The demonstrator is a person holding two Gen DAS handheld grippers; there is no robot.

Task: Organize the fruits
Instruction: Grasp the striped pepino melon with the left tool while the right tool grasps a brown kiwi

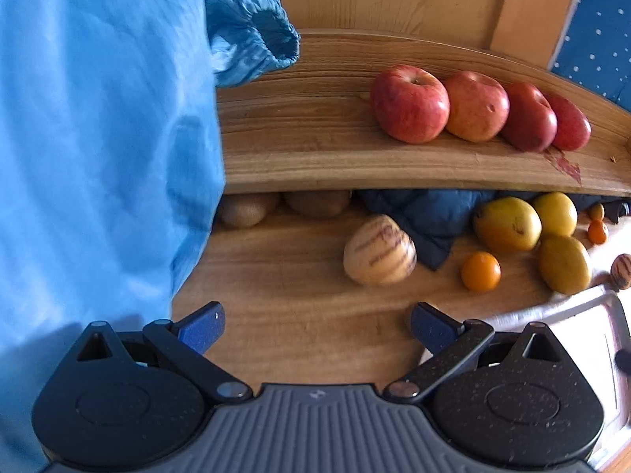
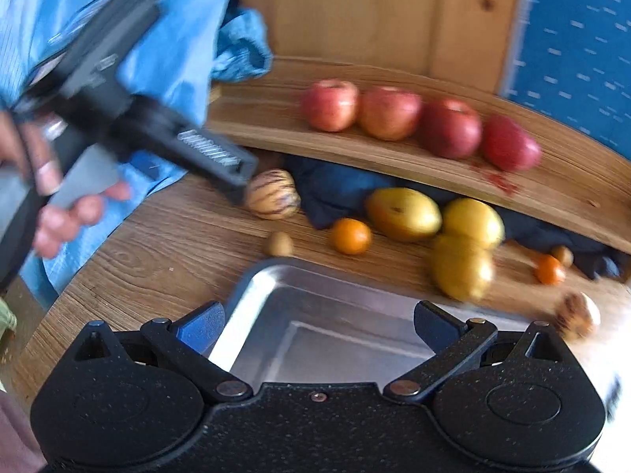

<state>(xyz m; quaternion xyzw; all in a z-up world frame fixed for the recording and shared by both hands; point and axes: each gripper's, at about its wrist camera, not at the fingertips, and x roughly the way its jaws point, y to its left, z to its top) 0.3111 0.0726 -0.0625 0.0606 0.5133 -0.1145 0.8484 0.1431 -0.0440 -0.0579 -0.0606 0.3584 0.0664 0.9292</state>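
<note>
The left gripper (image 1: pixel 317 329) hangs with its jaws spread wide and nothing between them, over bare wooden table (image 1: pixel 299 307); the right gripper (image 2: pixel 317 327) is likewise spread and empty, poised above a shallow metal tray (image 2: pixel 252 299) that holds nothing visible. Ahead of the left tool lies a striped cream melon (image 1: pixel 379 250), with a dark blue quilted cloth (image 1: pixel 430 216) just behind it. To its right sit a small orange (image 1: pixel 480 270) and three yellow-green fruits (image 1: pixel 507 224) bunched close together. Two brown kiwis (image 1: pixel 246 209) lie partly tucked under a raised wooden shelf (image 1: pixel 299 138), on which four red apples (image 1: pixel 410 104) stand in a touching row, a red smear beside the last. A blue sleeve (image 1: pixel 102 118) blocks the left third of the left wrist view. In the right wrist view a hand (image 2: pixel 59 213) grips the other tool's handle, blurred, its tip near the melon. Small fruits at the right edge are too blurred to identify.
</note>
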